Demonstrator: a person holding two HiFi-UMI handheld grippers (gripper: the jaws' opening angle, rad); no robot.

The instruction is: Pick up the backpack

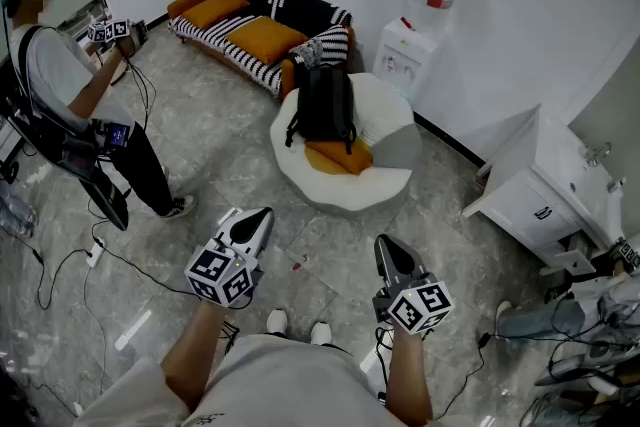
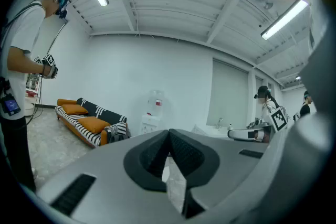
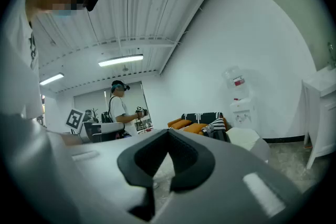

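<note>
A black backpack point(image 1: 325, 105) stands upright on a round white chair point(image 1: 350, 190), against an orange cushion, beyond both grippers in the head view. My left gripper point(image 1: 265, 213) and right gripper point(image 1: 383, 241) are held out over the floor, well short of the chair, pointing toward it. Both have their jaws shut with nothing between them. In the left gripper view the left gripper point(image 2: 169, 131) has its tips together. The right gripper point(image 3: 168, 131) looks the same in the right gripper view, where the backpack point(image 3: 219, 135) is a dark shape beside the white chair point(image 3: 247, 139).
An orange and striped sofa point(image 1: 250, 25) lines the far wall, with a water dispenser point(image 1: 415, 35) beside it. A white sink cabinet point(image 1: 545, 200) stands at the right, clutter point(image 1: 590, 335) below it. Another person point(image 1: 70, 85) with grippers stands at the left. Cables point(image 1: 90, 260) trail on the floor.
</note>
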